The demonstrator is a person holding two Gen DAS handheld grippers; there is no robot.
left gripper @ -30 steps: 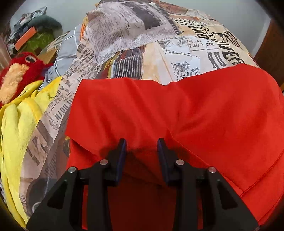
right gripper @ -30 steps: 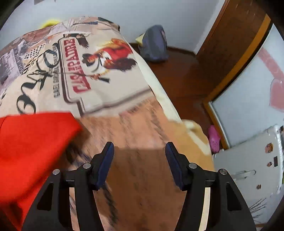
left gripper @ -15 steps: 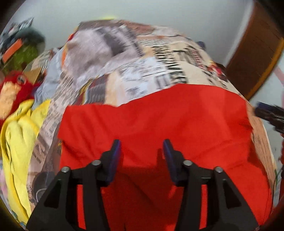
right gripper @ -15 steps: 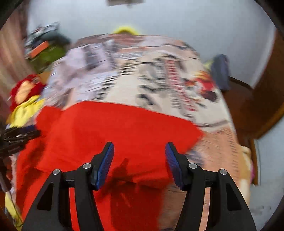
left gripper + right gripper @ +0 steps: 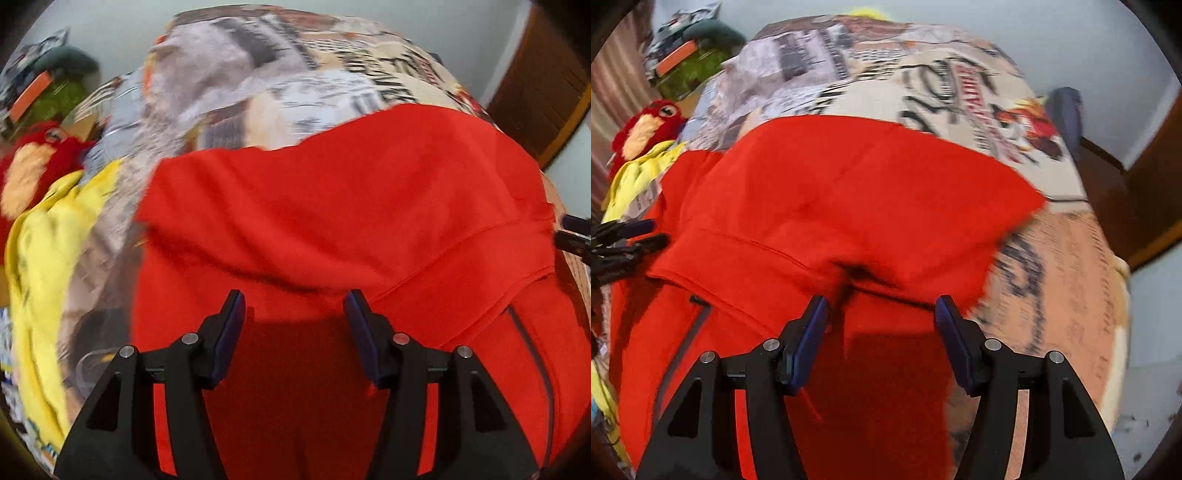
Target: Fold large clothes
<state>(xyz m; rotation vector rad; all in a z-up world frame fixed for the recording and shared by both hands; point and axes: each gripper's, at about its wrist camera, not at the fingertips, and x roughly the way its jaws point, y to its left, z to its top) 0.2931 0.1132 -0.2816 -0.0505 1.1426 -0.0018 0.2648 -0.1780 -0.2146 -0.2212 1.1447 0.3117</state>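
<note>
Right wrist alone shows floor [image 5: 1108, 192] — both grippers [image 5: 293, 314] [image 5: 882, 321] gape, nothing pinched, over red garment [image 5: 351, 206].

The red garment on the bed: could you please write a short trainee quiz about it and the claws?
1. True or false: the left claw grips the red garment.
2. What lies left of the garment in the left wrist view: A) yellow cloth B) blue towel C) black shoe?
3. Fill in: the garment lies on a bed cover printed like ____.

Key: 1 false, its jaws have just been opening and stand clear; 2 A, yellow cloth; 3 newspaper.
</note>
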